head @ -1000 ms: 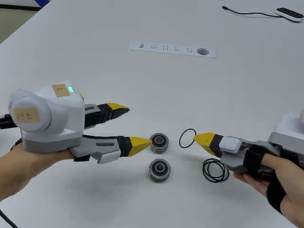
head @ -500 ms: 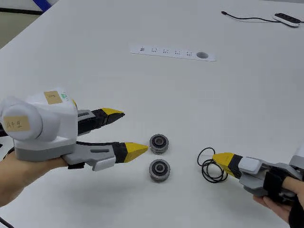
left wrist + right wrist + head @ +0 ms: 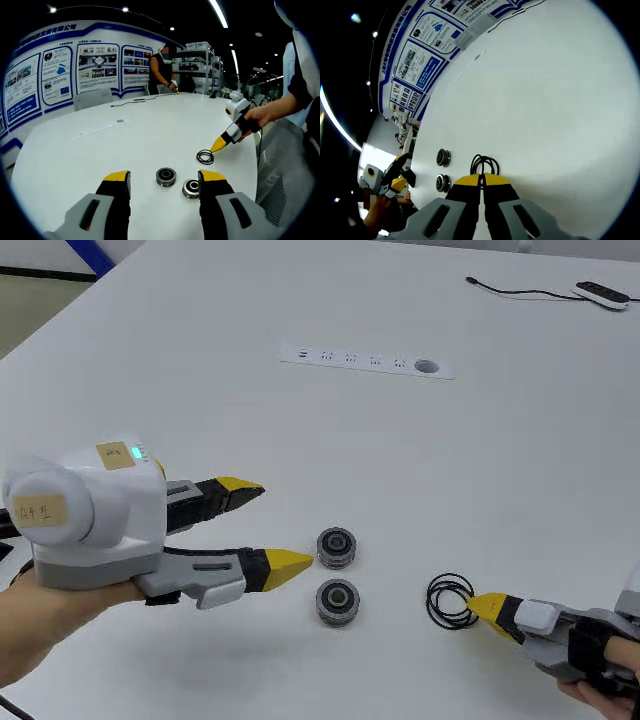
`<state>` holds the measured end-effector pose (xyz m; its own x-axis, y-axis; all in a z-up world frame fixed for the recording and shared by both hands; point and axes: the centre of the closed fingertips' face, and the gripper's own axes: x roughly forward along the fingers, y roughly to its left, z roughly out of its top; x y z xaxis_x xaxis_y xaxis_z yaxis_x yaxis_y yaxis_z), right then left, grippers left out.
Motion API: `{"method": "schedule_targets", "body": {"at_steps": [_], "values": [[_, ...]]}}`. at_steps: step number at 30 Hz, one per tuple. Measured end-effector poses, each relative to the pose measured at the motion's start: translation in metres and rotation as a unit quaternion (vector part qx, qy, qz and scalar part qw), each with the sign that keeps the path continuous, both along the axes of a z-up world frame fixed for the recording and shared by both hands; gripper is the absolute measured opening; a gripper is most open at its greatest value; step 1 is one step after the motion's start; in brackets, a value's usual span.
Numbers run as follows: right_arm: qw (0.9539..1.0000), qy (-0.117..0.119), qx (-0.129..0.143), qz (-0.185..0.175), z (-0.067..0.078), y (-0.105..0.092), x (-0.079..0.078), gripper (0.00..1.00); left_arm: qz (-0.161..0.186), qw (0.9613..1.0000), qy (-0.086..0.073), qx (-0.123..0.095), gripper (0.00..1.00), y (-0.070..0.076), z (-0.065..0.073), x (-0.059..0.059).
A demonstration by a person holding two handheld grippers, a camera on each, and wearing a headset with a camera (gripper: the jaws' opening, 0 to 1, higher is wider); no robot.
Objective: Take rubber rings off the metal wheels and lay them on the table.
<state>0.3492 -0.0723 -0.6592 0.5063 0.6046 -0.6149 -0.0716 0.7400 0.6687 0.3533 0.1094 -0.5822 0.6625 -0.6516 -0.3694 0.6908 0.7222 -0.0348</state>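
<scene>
Two metal wheels (image 3: 336,547) (image 3: 338,601) with dark rims lie flat side by side mid-table. Just left of them my left gripper (image 3: 275,525) is open, its yellow tips apart and holding nothing; the left gripper view has the wheels (image 3: 166,176) (image 3: 191,187) between its tips (image 3: 165,176). A small pile of black rubber rings (image 3: 450,600) lies to the wheels' right. My right gripper (image 3: 480,605) is shut at the pile's right edge, pinching a strand of a ring (image 3: 482,162) at its tips (image 3: 481,179).
A white power strip (image 3: 365,359) is set into the table further back. A black cable and a small device (image 3: 608,267) lie at the far right corner. A person (image 3: 167,67) stands beyond the table. Bare white tabletop (image 3: 200,390) surrounds the work.
My right gripper carried a ring from beside the far wheel down and right to the pile and drew back toward me. The left gripper barely moved.
</scene>
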Motion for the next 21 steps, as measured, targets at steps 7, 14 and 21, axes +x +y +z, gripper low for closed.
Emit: {"method": "schedule_targets", "body": {"at_steps": [7,14,21], "values": [[0.9956,-0.058,-0.059,0.044,0.005,-0.006,0.003,0.07,0.008,1.0,0.002,0.001,0.56,0.006,-0.002,-0.006],[0.9832,-0.133,-0.098,0.078,0.018,-0.014,0.008,0.11,0.02,0.9998,0.0,0.0,0.56,0.013,0.0,-0.012],[0.9603,-0.213,-0.14,0.113,0.033,-0.02,0.01,0.14,0.041,0.9991,-0.009,-0.002,0.55,0.025,0.003,-0.016]]}}
